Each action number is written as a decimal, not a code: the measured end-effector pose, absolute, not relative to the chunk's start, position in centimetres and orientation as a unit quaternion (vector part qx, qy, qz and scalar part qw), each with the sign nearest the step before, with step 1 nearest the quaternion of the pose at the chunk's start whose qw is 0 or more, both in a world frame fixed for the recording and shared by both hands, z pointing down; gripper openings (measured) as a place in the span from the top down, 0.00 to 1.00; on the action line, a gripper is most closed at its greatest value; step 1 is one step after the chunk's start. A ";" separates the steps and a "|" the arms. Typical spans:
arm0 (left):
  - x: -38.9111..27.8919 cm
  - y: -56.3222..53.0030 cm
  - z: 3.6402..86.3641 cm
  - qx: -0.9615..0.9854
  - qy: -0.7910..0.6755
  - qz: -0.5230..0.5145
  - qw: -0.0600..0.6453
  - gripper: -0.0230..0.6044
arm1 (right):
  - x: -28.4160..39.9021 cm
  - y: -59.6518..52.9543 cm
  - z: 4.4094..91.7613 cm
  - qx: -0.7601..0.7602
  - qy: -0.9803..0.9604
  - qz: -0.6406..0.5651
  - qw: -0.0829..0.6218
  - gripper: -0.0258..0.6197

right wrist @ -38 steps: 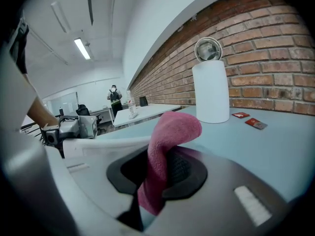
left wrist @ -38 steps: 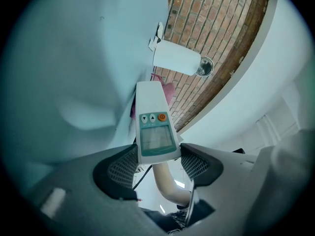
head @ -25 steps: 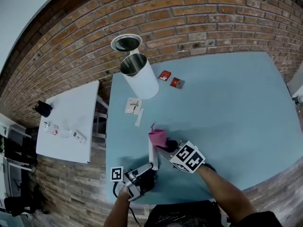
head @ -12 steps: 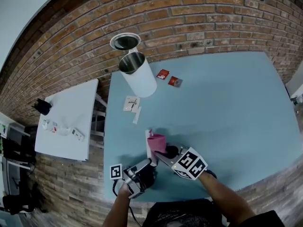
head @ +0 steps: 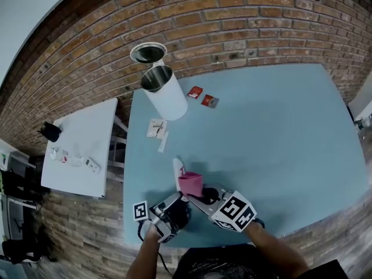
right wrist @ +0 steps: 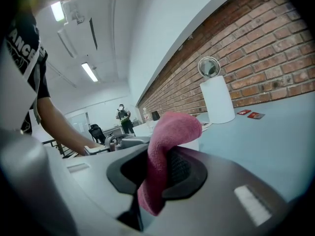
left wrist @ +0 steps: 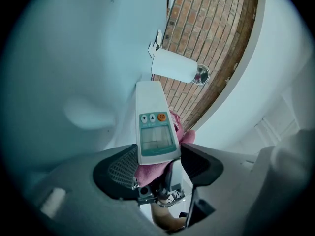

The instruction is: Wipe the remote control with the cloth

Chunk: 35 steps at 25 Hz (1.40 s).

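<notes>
The white remote control (head: 177, 172) sticks out from my left gripper (head: 181, 201), whose jaws are shut on its near end just above the blue table (head: 279, 144). In the left gripper view the remote (left wrist: 156, 127) shows its screen and an orange button, with my left gripper (left wrist: 157, 163) clamped on its lower end. A pink cloth (head: 191, 185) is pinched in my right gripper (head: 199, 195) and lies against the remote's right side, close to the left jaws. In the right gripper view the cloth (right wrist: 170, 141) folds over between the shut jaws of my right gripper (right wrist: 157, 173).
A white cylinder can (head: 165, 93) with an open metal top lies at the table's far left, by the brick wall. Two red packets (head: 202, 96) and paper sachets (head: 156, 128) lie near it. A white side table (head: 81, 127) with small items stands left.
The right gripper has drawn the pink cloth along the remote toward the left gripper, so the remote's far tip now shows beyond the cloth. The left gripper has stayed about where it was.
</notes>
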<state>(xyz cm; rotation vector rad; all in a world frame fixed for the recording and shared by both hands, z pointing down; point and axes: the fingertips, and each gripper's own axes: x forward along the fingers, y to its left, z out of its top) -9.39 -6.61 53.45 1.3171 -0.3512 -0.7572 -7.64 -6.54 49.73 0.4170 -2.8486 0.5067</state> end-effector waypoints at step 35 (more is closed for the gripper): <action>-7.2 -6.7 56.4 0.675 -0.348 -0.129 0.638 0.53 | -0.7 -7.8 50.5 0.263 -0.926 0.253 0.090 0.84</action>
